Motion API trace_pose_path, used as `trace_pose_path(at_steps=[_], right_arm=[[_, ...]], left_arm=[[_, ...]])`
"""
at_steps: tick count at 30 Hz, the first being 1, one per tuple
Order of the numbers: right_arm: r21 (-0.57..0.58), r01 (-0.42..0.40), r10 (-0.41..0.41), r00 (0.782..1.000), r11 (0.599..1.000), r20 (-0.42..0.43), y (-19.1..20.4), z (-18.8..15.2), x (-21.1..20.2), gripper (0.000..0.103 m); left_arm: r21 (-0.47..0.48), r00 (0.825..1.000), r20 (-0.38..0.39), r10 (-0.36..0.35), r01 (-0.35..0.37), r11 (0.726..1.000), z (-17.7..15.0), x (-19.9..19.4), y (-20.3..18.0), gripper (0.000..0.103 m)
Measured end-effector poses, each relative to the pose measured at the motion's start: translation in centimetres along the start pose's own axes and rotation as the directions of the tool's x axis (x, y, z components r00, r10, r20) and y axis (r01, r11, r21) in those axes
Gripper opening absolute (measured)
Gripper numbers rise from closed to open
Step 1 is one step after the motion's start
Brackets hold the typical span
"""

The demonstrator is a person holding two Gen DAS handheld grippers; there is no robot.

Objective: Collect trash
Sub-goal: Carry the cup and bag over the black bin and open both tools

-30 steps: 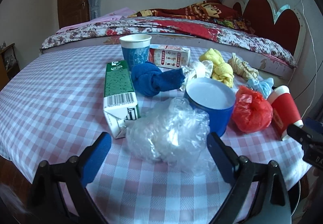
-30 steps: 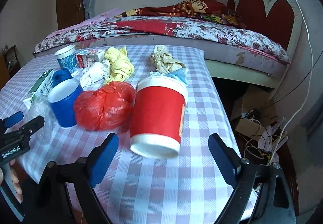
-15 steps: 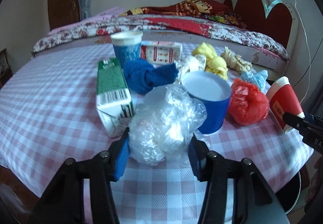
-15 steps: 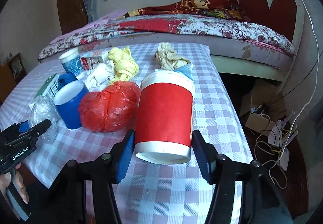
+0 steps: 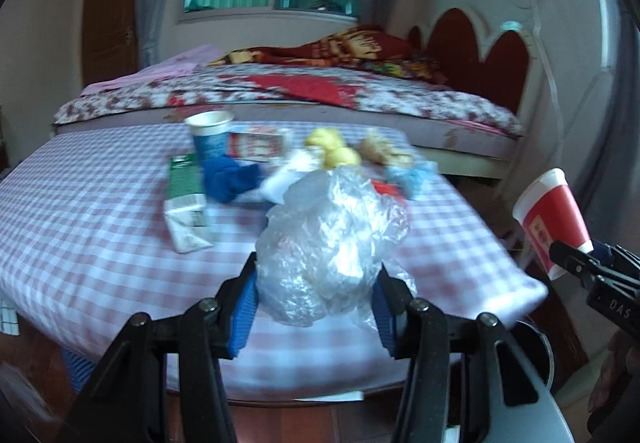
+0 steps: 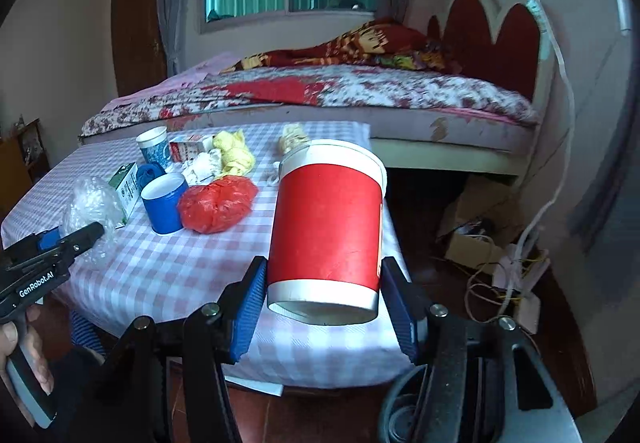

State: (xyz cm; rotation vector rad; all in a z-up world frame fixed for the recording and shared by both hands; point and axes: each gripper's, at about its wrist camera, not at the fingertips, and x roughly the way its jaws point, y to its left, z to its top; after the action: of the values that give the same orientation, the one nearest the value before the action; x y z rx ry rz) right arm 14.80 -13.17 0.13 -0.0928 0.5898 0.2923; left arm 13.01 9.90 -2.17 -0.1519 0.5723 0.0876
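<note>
While the rest of the litter sits on the checked tablecloth (image 6: pixel 168 267), both grippers have just closed on their pickings and lifted them clear — a second ago each stood spread wide around its piece on the table. Now the left gripper (image 5: pixel 316 307) pinches the crumpled clear plastic bag (image 5: pixel 332 243) between its blue pads, the bag hanging above the near edge of the table; the right gripper (image 6: pixel 324 303) clamps the red paper cup (image 6: pixel 328 231) by its lower band, upside down and slightly tilted, over the table's near corner. Left behind are the blue cup (image 6: pixel 164 203), the red plastic bag (image 6: pixel 218 203) touching it, the green carton (image 5: pixel 186 199), a blue cloth knot (image 5: pixel 230 179), a second paper cup (image 5: pixel 210 137), a small red-and-white box (image 5: pixel 258 143), and yellow (image 6: pixel 234 155) and beige (image 5: pixel 384 151) rags further back. To my eye that makes two pieces collected at once, with most of the pile still to go; the next thing needed is somewhere to drop them — a dark round rim (image 5: pixel 536 343) shows below the table's right edge, perhaps a bin, though I cannot tell.
</note>
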Motion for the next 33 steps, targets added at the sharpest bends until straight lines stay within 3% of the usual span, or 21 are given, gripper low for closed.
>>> trace_pose_path(at_steps=[8, 17, 27, 33], right_arm=[[0.041, 0.073, -0.074, 0.997, 0.996, 0.012, -4.3, -2.6, -4.6, 0.058], [0.081, 0.145, -0.143, 0.989, 0.986, -0.04, -10.3, -7.6, -7.3, 0.058], [0.125, 0.173, -0.156, 0.979, 0.977, -0.132, -15.4, -12.3, -6.6, 0.058], [0.149, 0.148, -0.114, 0.97, 0.978, -0.216, -18.1, -15.0, -4.2, 0.059]], left_arm=[[0.088, 0.989, -0.007, -0.15, 0.15, 0.985, -1.5, -1.0, -7.3, 0.051], [0.193, 0.955, -0.065, -0.29, 0.297, 0.935, -3.7, -1.5, -14.8, 0.051], [0.255, 0.894, -0.222, -0.39, 0.439, 0.861, -8.2, 0.9, -22.7, 0.051], [0.236, 0.852, -0.345, -0.394, 0.485, 0.842, -11.0, 4.3, -24.9, 0.051]])
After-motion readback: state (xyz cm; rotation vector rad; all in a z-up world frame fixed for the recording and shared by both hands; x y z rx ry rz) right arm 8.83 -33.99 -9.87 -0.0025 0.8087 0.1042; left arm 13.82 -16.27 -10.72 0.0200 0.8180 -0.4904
